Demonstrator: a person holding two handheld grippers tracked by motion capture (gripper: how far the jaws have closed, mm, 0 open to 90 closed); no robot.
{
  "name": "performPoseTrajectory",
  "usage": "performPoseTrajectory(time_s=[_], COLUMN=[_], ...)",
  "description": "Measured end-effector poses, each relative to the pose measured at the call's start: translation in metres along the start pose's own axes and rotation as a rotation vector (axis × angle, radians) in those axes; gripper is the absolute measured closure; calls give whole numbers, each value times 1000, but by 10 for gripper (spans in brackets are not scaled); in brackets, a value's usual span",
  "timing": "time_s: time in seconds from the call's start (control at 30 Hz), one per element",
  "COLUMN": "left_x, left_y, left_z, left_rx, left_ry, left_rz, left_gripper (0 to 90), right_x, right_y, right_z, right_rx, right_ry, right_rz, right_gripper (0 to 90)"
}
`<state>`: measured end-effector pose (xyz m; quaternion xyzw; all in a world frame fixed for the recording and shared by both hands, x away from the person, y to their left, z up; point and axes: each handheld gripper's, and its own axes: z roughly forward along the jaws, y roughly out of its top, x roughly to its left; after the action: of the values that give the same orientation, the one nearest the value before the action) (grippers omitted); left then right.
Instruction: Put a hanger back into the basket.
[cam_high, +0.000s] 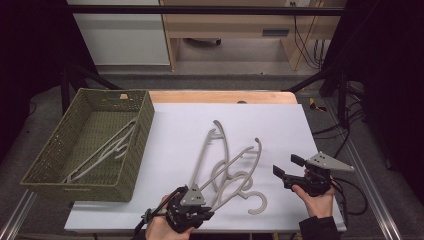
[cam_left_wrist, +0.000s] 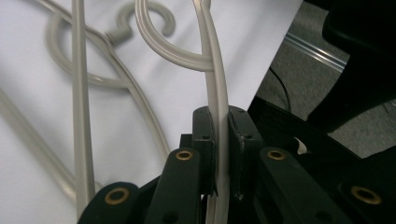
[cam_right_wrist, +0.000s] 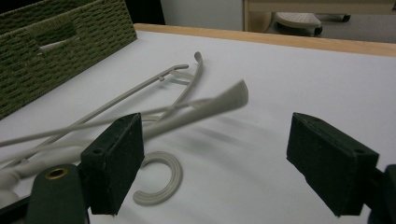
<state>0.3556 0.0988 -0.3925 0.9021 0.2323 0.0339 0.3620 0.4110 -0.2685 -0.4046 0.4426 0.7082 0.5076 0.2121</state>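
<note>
Several pale grey plastic hangers lie tangled on the white sheet (cam_high: 280, 125). My left gripper (cam_high: 207, 202) (cam_left_wrist: 219, 116) is at the sheet's near edge, shut on the thin bar of one hanger (cam_high: 235, 162) (cam_left_wrist: 215, 84); that hanger slants up and away to the right, and its far tip (cam_right_wrist: 231, 98) shows blurred above the sheet. Another hanger (cam_high: 205, 150) (cam_right_wrist: 140, 91) lies flat beside it. A loose-looking hook end (cam_high: 257, 202) (cam_right_wrist: 163, 184) rests on the sheet. My right gripper (cam_high: 287, 166) (cam_right_wrist: 224, 158) stands open to the right of the pile, with nothing between its pads.
An olive woven basket (cam_high: 145, 120) (cam_right_wrist: 56, 51) stands at the left of the sheet with one more hanger (cam_high: 107, 147) inside. The wooden table edge (cam_high: 225, 96) runs along the back. Black frame bars and cables flank the table.
</note>
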Motion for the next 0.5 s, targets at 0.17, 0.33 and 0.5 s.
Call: performPoseTrajectory(time_s=[0.17, 0.33, 0.5], left_x=[10, 27, 45], left_y=[3, 8, 12], left_z=[-22, -48, -78], left_rx=[-60, -97, -119], left_ry=[25, 21, 59], left_rz=[4, 15, 3], left_gripper=[823, 823, 823], right_x=[-1, -1, 0], right_y=[0, 0, 0], right_z=[-1, -1, 0], right_rx=[-10, -8, -12], right_ry=[0, 4, 4], right_rz=[5, 5, -2], right_gripper=[188, 179, 168])
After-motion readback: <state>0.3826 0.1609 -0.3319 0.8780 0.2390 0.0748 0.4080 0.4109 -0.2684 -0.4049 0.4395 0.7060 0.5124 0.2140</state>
